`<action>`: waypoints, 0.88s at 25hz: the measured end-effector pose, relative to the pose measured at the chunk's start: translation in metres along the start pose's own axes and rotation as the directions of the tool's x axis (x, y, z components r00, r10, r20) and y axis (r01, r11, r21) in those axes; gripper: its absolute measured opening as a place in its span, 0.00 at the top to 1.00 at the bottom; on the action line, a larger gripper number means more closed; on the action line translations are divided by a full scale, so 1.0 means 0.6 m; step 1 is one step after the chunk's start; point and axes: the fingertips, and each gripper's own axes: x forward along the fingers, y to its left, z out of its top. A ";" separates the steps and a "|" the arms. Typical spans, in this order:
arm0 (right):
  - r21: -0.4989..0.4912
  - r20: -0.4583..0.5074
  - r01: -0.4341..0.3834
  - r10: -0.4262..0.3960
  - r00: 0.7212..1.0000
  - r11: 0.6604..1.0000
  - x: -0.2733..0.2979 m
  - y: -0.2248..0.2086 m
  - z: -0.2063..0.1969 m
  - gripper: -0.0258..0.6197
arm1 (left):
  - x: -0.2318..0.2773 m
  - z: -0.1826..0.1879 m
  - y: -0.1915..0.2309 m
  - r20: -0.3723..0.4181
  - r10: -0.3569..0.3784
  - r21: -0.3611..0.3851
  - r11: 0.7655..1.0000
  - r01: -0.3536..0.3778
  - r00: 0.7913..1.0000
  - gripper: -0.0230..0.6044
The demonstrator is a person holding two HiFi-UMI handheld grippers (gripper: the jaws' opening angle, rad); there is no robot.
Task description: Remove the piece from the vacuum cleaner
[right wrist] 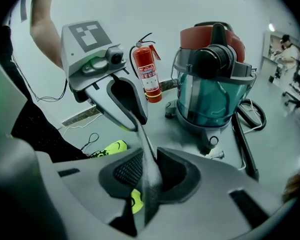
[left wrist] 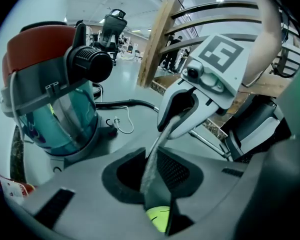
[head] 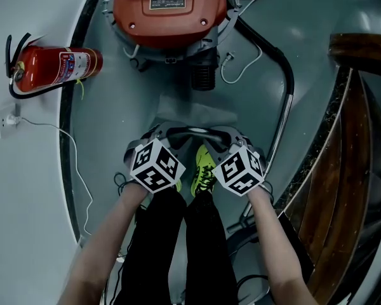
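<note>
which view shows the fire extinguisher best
Head view: the fire extinguisher is large and unblocked, with hose and label clear. The right gripper view shows it whole but smaller, standing upright. The left gripper view gives no clear sight of it.

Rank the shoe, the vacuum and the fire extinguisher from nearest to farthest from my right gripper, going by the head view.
1. Shoe, right beside it, to the left.
2. Vacuum, ahead at the top.
3. Extinguisher, far left by the wall.
</note>
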 end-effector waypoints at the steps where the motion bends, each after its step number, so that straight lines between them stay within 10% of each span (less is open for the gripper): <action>1: 0.003 -0.002 -0.002 0.002 1.000 1.000 0.001 0.000 0.000 0.85 | 0.001 -0.001 0.001 -0.001 -0.001 -0.003 1.000 0.001 1.000 0.84; 22: 0.122 -0.001 -0.058 0.059 0.998 0.991 0.006 0.003 -0.013 0.77 | 0.010 -0.022 -0.005 -0.019 -0.018 -0.019 1.000 0.017 1.000 0.72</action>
